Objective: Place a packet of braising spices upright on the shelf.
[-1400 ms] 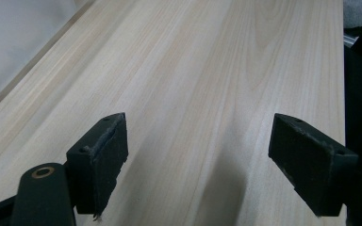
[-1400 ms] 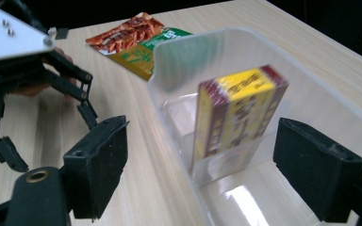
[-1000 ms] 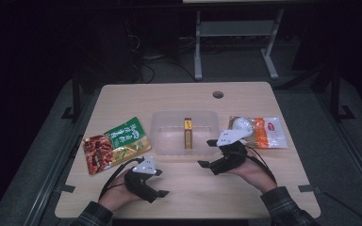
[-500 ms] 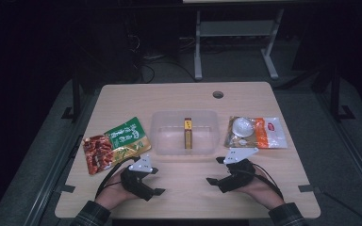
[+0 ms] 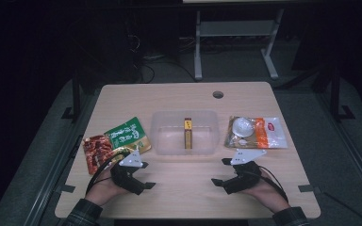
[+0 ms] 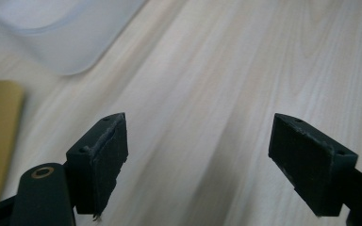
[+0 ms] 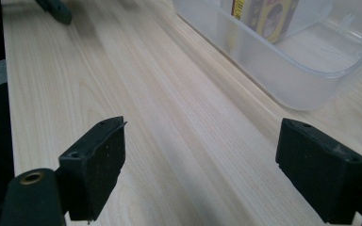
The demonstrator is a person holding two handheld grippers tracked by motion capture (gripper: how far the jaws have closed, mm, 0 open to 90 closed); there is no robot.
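Observation:
A clear plastic container stands mid-table with a yellow and brown box upright inside. My left gripper rests open on the wood near the front left, its jaws pointing right, nothing between them. My right gripper rests open near the front right, jaws pointing left, also holding nothing. In the left gripper view the gripper spans bare wood, with the container corner at top left. In the right gripper view the gripper frames bare wood, and the container with the box lies ahead to the right.
A red snack packet and a green packet lie left of the container. An orange and white packet lies to its right. A round cable hole sits near the table's far edge. A metal stand is behind the table.
My right gripper has drawn back from beside the container toward the table's front edge. The left gripper has barely shifted.

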